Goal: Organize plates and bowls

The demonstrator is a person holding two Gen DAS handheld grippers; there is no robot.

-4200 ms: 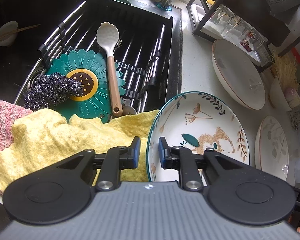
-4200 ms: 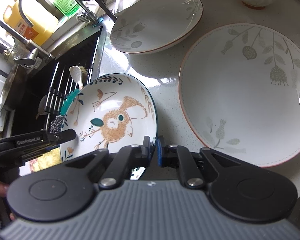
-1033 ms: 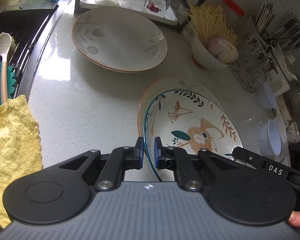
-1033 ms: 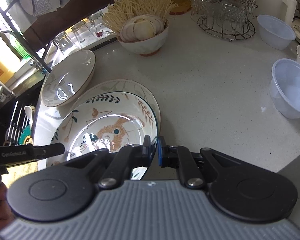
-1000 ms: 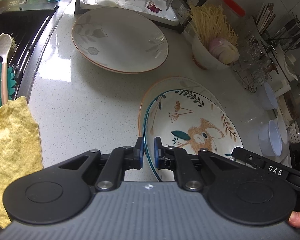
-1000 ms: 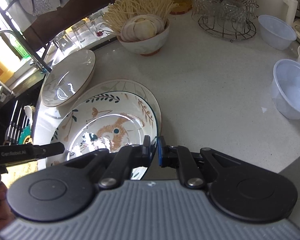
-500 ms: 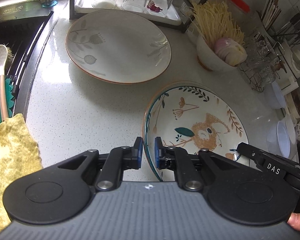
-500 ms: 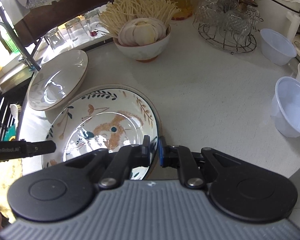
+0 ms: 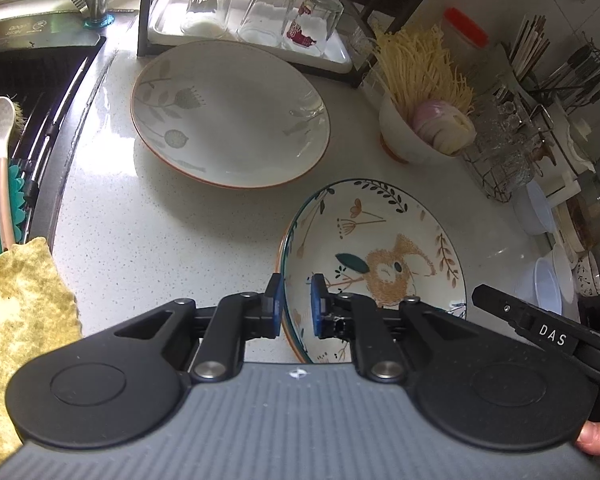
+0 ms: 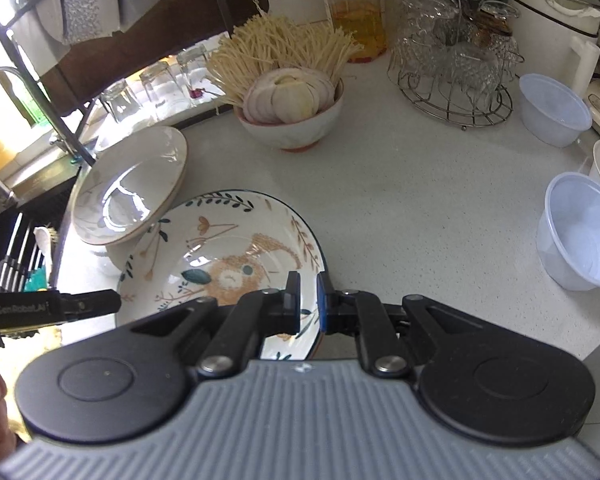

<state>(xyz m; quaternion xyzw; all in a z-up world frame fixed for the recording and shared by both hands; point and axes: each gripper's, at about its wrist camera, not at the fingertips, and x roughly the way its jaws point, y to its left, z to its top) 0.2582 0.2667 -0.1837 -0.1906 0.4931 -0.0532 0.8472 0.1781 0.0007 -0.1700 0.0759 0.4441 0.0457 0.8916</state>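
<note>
Two grippers pinch opposite rims of the painted squirrel bowl (image 9: 380,248): the left gripper (image 9: 296,310) clamps its left edge, the right gripper (image 10: 308,300) its right edge. Beneath lies an orange-rimmed plate (image 9: 281,240); beyond the tongs on the countertop (image 10: 420,200) sits a leaf-patterned plate (image 9: 228,112).

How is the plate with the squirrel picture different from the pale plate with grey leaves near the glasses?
The squirrel plate has a dark teal rim and coloured drawing; the grey-leaf plate has an orange-brown rim and faint grey plants. The squirrel plate sits on another plate, with the left gripper and right gripper fingers at its rim; the grey-leaf plate lies untouched on the counter. Both are round, shallow and empty.
</note>
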